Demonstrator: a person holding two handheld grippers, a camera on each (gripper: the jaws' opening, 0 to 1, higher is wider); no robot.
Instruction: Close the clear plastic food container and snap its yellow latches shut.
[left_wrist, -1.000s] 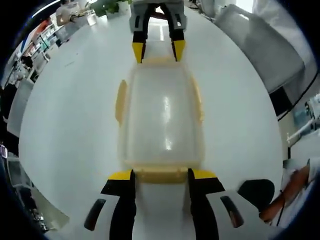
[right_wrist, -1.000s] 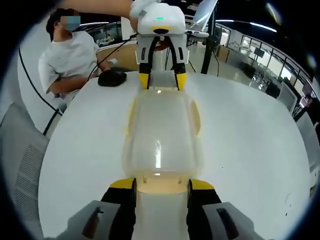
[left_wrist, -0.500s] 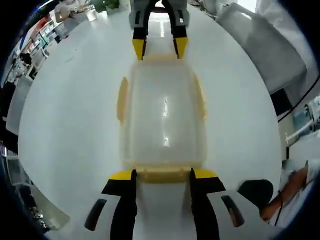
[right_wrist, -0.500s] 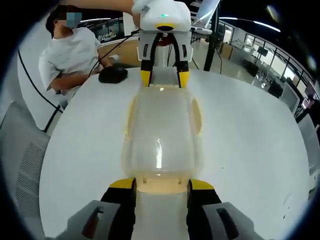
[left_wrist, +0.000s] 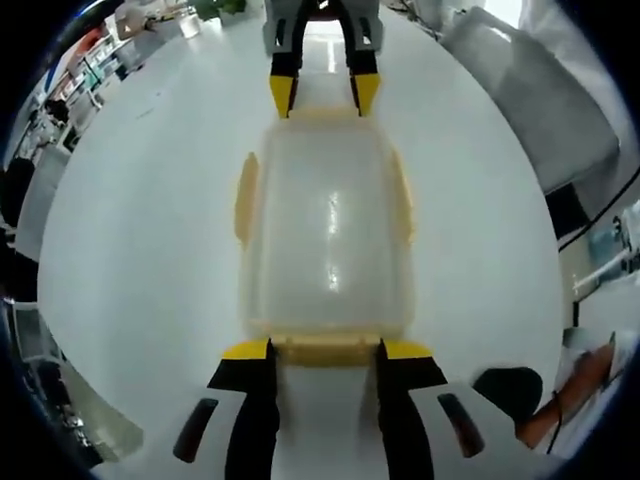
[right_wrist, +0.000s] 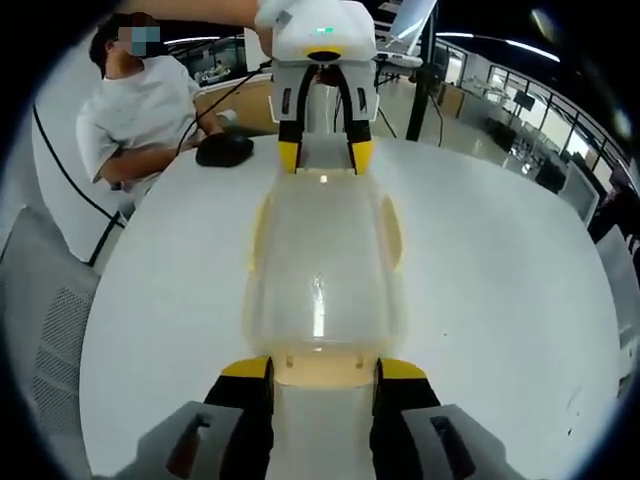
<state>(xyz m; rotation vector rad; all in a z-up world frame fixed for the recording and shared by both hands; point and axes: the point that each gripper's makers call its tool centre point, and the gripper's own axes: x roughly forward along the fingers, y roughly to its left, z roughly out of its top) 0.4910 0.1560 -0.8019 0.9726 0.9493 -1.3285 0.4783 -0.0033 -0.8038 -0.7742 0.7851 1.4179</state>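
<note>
Both views are bright and evenly lit from overhead, with the white counter (left_wrist: 130, 250) close to washed out and only soft, faint shadows under the clear container (left_wrist: 327, 235), whose lid carries a narrow vertical streak of glare down its middle in both the left gripper view and the right gripper view. Strong fisheye distortion bends the counter's edge into a curve and squeezes the room at the far sides, where detail goes soft and smeared. The centre is sharp, while ceiling light strips (right_wrist: 480, 44) glow at the far right in the darker background.
</note>
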